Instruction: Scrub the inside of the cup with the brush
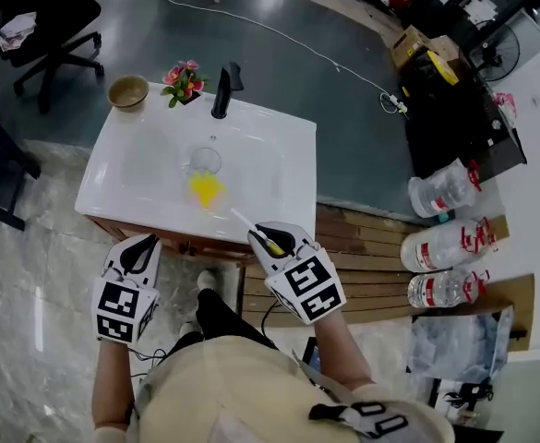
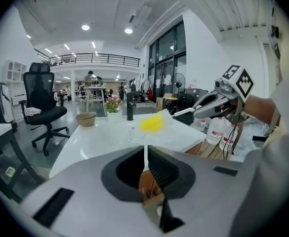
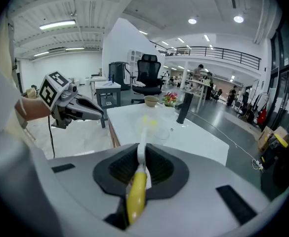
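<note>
1. White counter [image 1: 279,146] lies straight ahead of both tongs. The clear cup [image 1: 204,161] stands upright near its middle, ahead of the gap between the two pairs and well apart from either.
2. The right tongs [image 1: 271,238] are clamped on the brush [image 1: 249,224]. Its yellow handle runs back between the jaws, and the jaws press on the thin white stem from both sides.
3. The stem sticks out past the tips of the right tongs and points toward the cup. Its end sits over the counter's near edge, clear of the cup and not inside it.
4. The left tongs [image 1: 143,245] are closed to a thin slit with nothing between the jaws. They are held off the counter's near edge, to the left of the right tongs and apart from them.
5. A yellow patch [image 1: 205,189] sits just on the tongs' side of the cup, between the cup and the brush tip. I cannot tell what it is, nor whether it touches the cup.
6. Beyond the cup, at the counter's far edge, are a black tap [image 1: 223,90], a small pot of flowers [image 1: 182,81] and a tan bowl [image 1: 127,91]. The bowl is nearest the left tongs' side.
7. Clear water bottles [image 1: 445,187] lie on the floor well off to the right of the right tongs.
</note>
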Tool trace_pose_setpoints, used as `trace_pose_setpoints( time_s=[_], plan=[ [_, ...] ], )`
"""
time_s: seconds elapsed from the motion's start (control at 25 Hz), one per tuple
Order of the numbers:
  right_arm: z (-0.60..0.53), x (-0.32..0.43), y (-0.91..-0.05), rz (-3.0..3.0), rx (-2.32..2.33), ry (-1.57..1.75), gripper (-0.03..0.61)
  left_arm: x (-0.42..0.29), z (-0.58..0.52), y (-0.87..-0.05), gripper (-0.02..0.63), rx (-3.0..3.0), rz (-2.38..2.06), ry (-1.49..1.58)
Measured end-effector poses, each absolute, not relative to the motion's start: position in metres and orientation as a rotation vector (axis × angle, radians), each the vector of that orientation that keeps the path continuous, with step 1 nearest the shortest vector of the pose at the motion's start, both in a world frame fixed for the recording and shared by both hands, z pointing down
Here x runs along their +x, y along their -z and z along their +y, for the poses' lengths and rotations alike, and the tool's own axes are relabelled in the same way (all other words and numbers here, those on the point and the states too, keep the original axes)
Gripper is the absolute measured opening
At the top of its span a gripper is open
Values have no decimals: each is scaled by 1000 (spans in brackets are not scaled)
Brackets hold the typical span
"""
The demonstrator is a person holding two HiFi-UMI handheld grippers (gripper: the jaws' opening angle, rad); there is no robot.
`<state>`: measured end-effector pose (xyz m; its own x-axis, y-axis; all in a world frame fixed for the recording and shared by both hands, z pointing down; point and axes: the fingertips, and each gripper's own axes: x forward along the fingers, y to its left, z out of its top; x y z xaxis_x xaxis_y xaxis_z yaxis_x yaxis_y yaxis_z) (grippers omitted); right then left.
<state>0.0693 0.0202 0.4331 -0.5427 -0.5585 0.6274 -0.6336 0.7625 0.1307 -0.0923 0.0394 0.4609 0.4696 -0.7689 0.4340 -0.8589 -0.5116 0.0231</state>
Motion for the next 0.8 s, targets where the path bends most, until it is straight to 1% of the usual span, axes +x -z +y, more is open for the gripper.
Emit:
trace_pose_setpoints(
  time_s=[0.36, 0.52, 0.8],
  plan=[
    [-41, 84, -447, -2226, 747, -137, 48, -73, -29, -475, 14, 2483, -1406, -759],
    [-63, 92, -449, -2220, 715, -133, 48, -67, -51, -481, 67, 2464, -1386, -822],
    [-91, 98, -458, -2222, 645, -112, 49, -54, -87, -498, 109, 2426, -1366, -919]
  ],
)
